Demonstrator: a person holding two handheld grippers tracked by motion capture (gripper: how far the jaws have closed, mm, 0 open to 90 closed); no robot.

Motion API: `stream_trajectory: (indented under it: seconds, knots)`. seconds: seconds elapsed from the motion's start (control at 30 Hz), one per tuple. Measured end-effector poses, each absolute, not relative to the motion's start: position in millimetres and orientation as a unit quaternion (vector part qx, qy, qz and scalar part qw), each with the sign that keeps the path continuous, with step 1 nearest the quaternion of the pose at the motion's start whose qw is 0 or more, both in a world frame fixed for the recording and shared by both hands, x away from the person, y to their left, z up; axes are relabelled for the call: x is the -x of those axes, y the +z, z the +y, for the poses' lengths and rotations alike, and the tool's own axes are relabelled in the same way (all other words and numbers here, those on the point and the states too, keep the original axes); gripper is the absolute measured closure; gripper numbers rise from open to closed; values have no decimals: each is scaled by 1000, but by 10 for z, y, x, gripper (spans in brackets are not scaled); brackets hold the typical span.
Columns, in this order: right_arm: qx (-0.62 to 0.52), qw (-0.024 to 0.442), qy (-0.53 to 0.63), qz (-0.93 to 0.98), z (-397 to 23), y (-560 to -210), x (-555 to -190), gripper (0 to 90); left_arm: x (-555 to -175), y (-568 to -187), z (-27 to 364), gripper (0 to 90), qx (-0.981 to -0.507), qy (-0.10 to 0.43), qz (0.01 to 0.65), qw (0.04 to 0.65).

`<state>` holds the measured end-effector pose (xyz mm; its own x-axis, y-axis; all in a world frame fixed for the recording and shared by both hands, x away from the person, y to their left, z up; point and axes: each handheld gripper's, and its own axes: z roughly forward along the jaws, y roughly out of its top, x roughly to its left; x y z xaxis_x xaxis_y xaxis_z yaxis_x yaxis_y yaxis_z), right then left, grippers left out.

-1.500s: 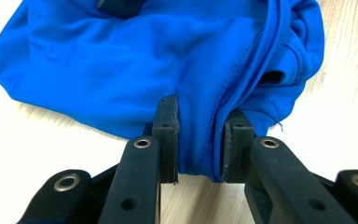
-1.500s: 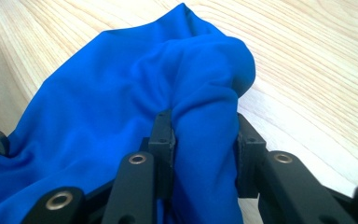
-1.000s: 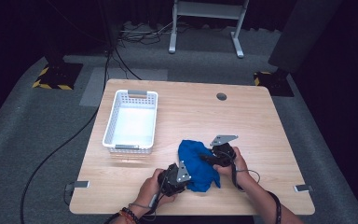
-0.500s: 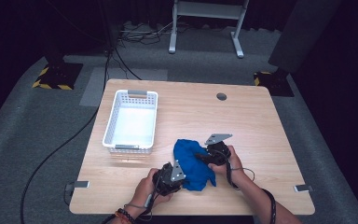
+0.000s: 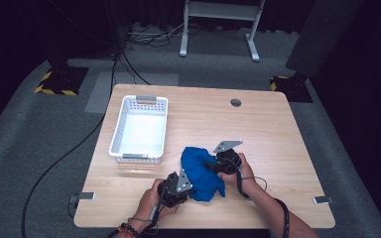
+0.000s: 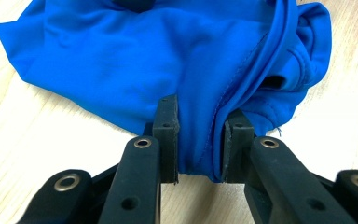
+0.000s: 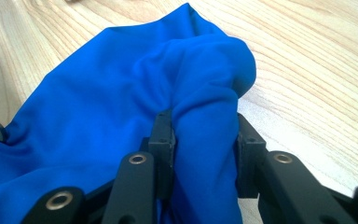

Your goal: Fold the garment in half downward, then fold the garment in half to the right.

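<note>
Both grippers clamp a crumpled blue cloth (image 5: 202,172) on the table's near edge: left gripper (image 5: 178,187) at seven o'clock, right gripper (image 5: 213,164) at two. Folding seems barely begun; the white basket (image 5: 120,130) probably waits.

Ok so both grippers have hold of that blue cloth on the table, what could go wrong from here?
The left gripper pinches only a bunched fold near the edge of the blue cloth, so it may slip out when lifted. The right gripper grips a thick wad, which could drag several layers along. The white basket sits close and could get snagged or nudged.
</note>
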<state>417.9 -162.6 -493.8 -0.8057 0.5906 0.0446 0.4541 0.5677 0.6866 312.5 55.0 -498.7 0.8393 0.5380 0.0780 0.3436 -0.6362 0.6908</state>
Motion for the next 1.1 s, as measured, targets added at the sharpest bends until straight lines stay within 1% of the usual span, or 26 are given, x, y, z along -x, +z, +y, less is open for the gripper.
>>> stream_trajectory:
  seconds: [1.1]
  knots:
    - [-290, 100, 353, 884, -1547, -4930, -4194, 678, -3127, -5000, 590, 730, -889, 140, 254, 355]
